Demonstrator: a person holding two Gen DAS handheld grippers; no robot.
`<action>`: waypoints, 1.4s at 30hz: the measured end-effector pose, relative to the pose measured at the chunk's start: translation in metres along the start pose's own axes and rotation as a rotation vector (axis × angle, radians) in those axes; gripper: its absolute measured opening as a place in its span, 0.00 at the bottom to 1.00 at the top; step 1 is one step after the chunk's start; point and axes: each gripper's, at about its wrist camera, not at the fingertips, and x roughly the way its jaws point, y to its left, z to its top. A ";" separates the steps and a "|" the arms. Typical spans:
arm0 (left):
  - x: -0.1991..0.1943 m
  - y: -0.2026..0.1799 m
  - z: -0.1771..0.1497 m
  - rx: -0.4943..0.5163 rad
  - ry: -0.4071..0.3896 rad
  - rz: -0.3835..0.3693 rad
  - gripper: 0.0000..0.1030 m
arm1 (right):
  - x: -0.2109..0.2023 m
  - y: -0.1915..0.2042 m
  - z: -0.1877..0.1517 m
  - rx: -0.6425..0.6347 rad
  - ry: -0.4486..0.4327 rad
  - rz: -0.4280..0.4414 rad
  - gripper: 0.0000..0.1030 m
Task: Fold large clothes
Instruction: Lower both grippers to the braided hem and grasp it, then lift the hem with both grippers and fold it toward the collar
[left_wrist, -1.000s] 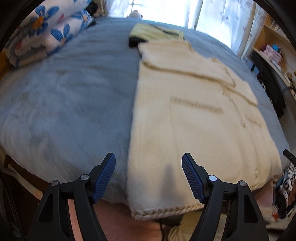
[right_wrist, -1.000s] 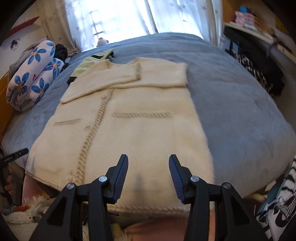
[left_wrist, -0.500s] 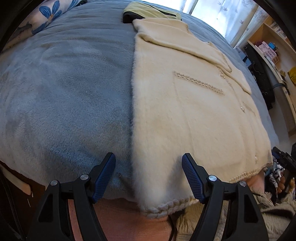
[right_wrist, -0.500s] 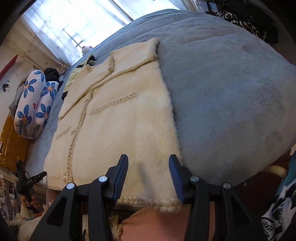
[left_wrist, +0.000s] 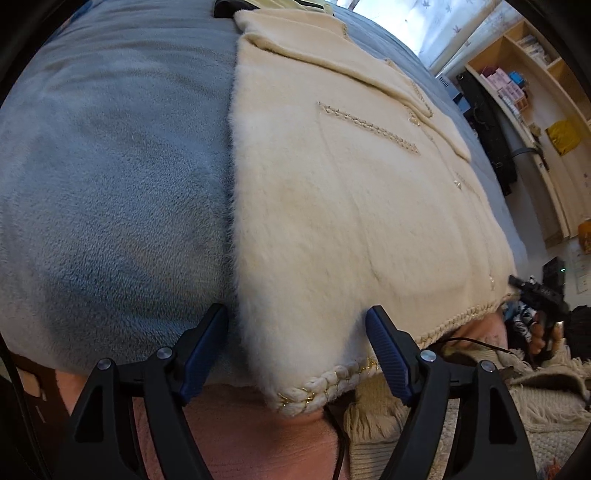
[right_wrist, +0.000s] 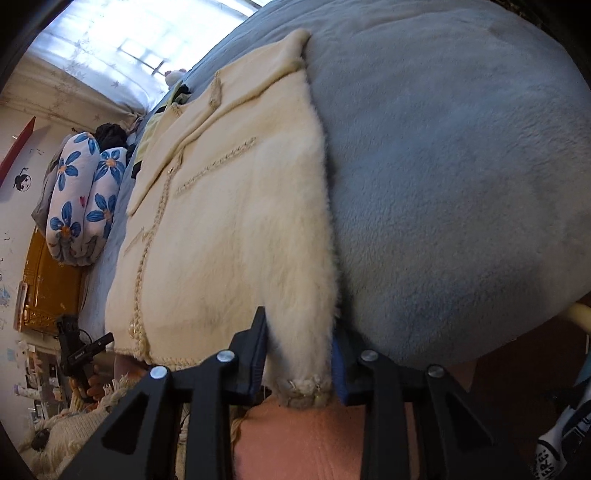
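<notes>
The left black plastic hand-held gripper (left_wrist: 297, 347) had two angular, triangulated arms with open cut-outs, each fixed by round silver screws; its fingers (left_wrist: 388, 356) carried ribbed dark-blue rubber pads; a thin black cable (left_wrist: 338, 439) ran down beneath it; the right black plastic hand-held gripper (right_wrist: 299, 360) was built alike, with the same silver screw heads and blue pads (right_wrist: 338, 373) on matte black struts; seen from the left wrist camera, it showed as a small black boxy body with pale lettering.

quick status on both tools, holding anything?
Left tool: open, straddling the cream cardigan hem corner, not gripping.
Right tool: closing around the cardigan's other hem corner.
</notes>
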 end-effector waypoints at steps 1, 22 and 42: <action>0.000 0.001 -0.001 -0.002 -0.002 -0.010 0.74 | 0.002 -0.002 0.000 0.014 0.001 0.013 0.28; -0.024 -0.032 0.017 -0.033 -0.044 -0.131 0.13 | -0.021 0.047 0.020 -0.135 -0.064 -0.052 0.11; -0.022 -0.036 0.291 -0.383 -0.350 -0.172 0.13 | -0.022 0.125 0.289 -0.021 -0.415 0.060 0.00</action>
